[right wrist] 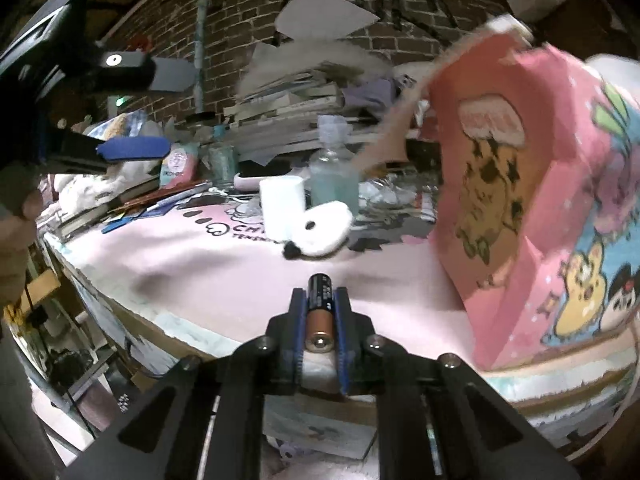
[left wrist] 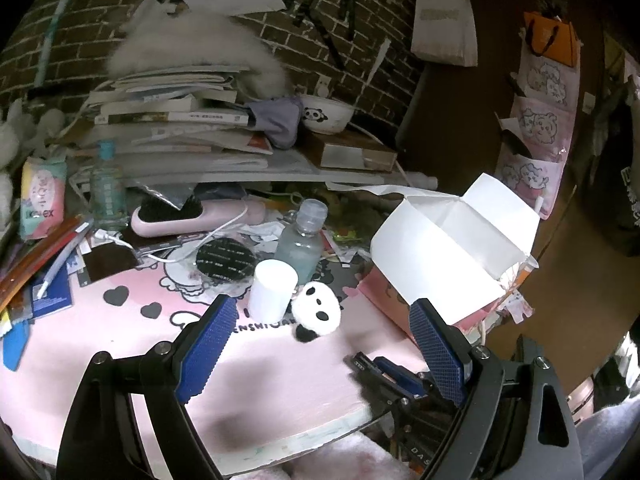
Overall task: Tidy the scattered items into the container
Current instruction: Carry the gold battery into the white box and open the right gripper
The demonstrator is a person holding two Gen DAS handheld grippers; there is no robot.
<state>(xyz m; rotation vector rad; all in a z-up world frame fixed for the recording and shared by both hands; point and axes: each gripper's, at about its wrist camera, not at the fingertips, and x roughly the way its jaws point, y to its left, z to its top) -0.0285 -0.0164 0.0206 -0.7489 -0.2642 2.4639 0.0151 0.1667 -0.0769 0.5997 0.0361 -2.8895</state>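
Note:
In the right wrist view, my right gripper (right wrist: 320, 295) is shut on a black and copper battery (right wrist: 319, 300), held above the pink mat (right wrist: 208, 280) near the table's front edge. The pink cartoon box (right wrist: 520, 200) stands just to its right, blurred. Ahead lie a panda plush (right wrist: 322, 230), a white cylinder (right wrist: 282, 206) and a clear bottle (right wrist: 334, 172). In the left wrist view, my left gripper (left wrist: 323, 306) hangs open over the mat, with the panda plush (left wrist: 316, 314) and white cylinder (left wrist: 273, 288) beyond its tips. The box (left wrist: 452, 240) shows its white flaps open at right.
Stacked books (left wrist: 172, 120), a panda bowl (left wrist: 326, 114), a pink hairbrush (left wrist: 192, 216), a tissue pack (left wrist: 42, 204), a second bottle (left wrist: 106, 188) and pens (left wrist: 48, 264) crowd the back and left. The table's front edge (left wrist: 312, 436) curves below. A brick wall (left wrist: 360, 12) stands behind.

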